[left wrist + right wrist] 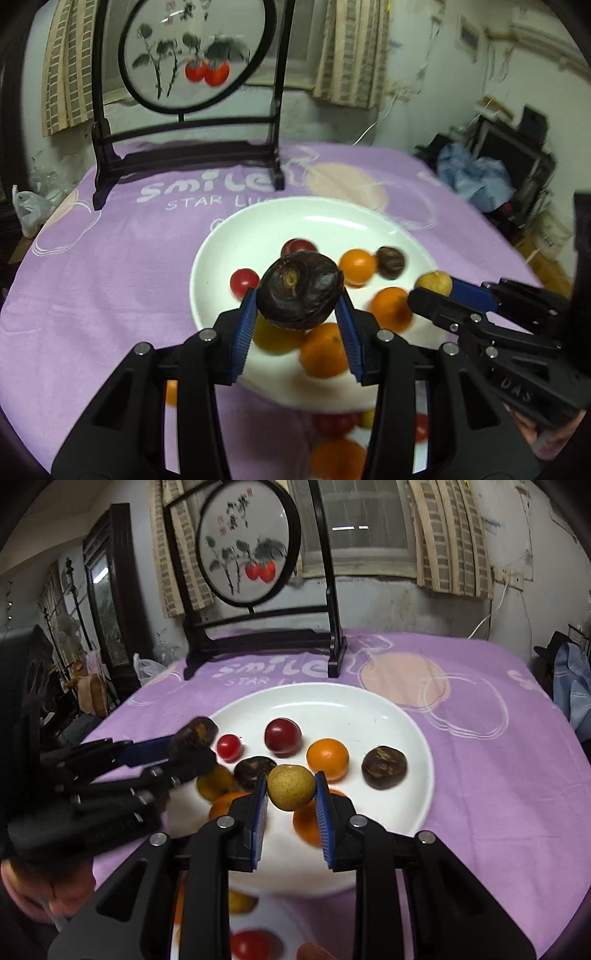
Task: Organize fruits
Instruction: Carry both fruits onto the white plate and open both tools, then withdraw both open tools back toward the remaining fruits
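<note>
My left gripper is shut on a dark brown wrinkled fruit and holds it above the near part of the white plate. My right gripper is shut on a small yellow-green fruit above the same plate. The plate holds red tomatoes, a dark red plum, oranges and another brown fruit. The right gripper also shows in the left wrist view, and the left gripper in the right wrist view.
The plate sits on a purple tablecloth. A black framed round painting stand stands at the table's back. A second dish with more fruit lies below the grippers at the near edge. Clutter and bags lie beyond the table at right.
</note>
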Action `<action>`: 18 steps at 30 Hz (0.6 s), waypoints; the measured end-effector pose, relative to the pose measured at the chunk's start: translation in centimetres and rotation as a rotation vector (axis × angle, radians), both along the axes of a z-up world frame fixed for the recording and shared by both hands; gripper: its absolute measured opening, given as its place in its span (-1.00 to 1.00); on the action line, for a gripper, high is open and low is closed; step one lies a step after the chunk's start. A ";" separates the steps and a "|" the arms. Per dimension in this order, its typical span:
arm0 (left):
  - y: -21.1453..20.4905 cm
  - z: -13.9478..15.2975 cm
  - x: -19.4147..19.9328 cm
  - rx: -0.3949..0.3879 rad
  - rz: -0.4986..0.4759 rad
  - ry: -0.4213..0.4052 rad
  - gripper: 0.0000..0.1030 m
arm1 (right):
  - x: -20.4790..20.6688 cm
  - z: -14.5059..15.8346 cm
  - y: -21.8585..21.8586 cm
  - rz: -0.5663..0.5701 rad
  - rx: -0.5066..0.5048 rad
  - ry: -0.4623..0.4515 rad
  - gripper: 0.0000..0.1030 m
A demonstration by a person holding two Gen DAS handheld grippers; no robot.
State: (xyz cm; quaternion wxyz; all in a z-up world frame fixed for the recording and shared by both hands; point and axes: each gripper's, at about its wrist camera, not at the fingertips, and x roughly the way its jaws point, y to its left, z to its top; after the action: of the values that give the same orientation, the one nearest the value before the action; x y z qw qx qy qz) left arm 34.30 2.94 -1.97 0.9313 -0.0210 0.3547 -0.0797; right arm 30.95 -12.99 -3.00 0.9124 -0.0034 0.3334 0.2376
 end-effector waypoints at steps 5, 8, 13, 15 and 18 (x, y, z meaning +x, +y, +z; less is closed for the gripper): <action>1.0 -0.1 0.1 0.017 0.069 0.001 0.38 | 0.8 -0.4 -0.8 -0.003 0.044 0.060 0.20; 2.8 1.2 -1.7 -0.022 0.101 -0.066 0.88 | -0.2 1.1 -2.5 -0.028 0.101 0.050 0.22; 5.8 3.0 -5.2 -0.074 0.140 -0.137 0.96 | -4.2 2.8 -4.0 -0.027 0.146 -0.079 0.97; 6.6 2.6 -6.2 -0.063 0.155 -0.145 0.96 | -4.7 2.0 -4.2 0.029 0.183 -0.010 0.97; 7.8 1.4 -7.4 -0.048 0.192 -0.110 0.96 | -5.3 0.4 -3.8 0.064 0.115 0.063 0.97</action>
State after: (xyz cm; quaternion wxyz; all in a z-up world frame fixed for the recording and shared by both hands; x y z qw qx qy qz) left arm 26.93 10.74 -0.54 0.9520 -0.0725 0.2974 0.0002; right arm 25.68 -16.76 -2.61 0.8920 0.0458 0.3477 0.2853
